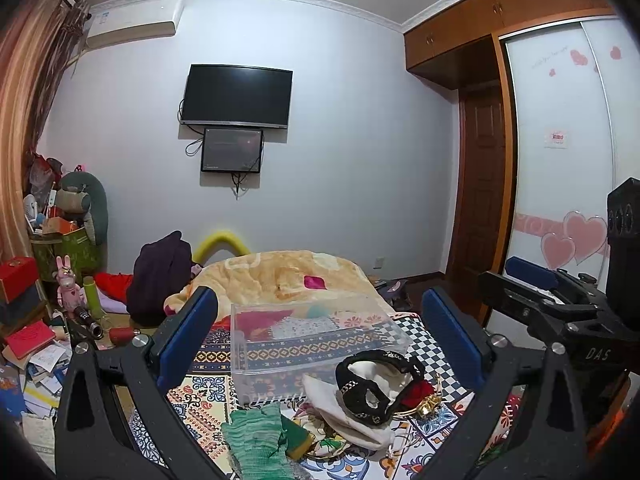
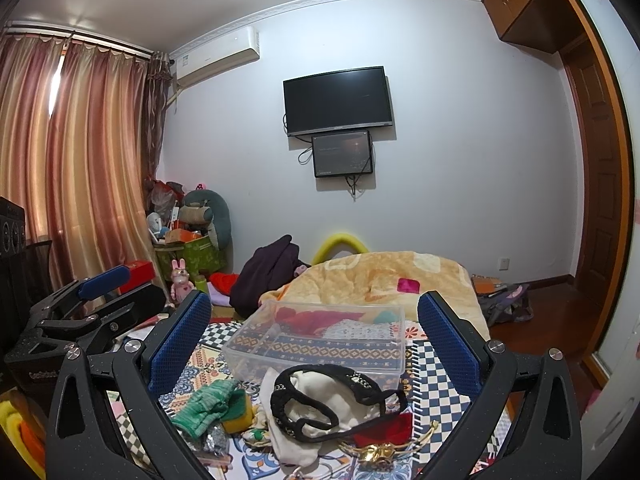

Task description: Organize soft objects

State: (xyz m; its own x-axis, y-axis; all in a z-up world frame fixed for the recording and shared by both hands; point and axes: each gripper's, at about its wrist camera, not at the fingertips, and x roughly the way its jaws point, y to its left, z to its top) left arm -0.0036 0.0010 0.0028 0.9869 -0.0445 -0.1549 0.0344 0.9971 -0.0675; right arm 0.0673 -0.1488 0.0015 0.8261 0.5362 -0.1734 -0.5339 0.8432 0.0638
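Note:
A clear plastic box (image 1: 316,336) (image 2: 320,340) stands on the patterned bedspread (image 1: 200,396). In front of it lies a pile of soft things: a green knit glove (image 1: 256,436) (image 2: 202,404), a white cloth (image 1: 344,412) (image 2: 316,400), a black lace-trimmed band (image 1: 376,384) (image 2: 320,400), a red piece (image 2: 384,430) and a gold ornament (image 1: 426,408) (image 2: 380,450). My left gripper (image 1: 320,336) is open and empty above the pile; it also shows in the right wrist view (image 2: 100,292). My right gripper (image 2: 316,344) is open and empty; it also shows in the left wrist view (image 1: 532,276).
A folded yellow blanket (image 1: 288,276) (image 2: 384,276) lies behind the box, with a dark garment (image 1: 160,276) (image 2: 268,268) beside it. Cluttered boxes, toys and papers (image 1: 48,280) fill the left floor. A wardrobe (image 1: 560,140) and door (image 2: 596,200) stand at right.

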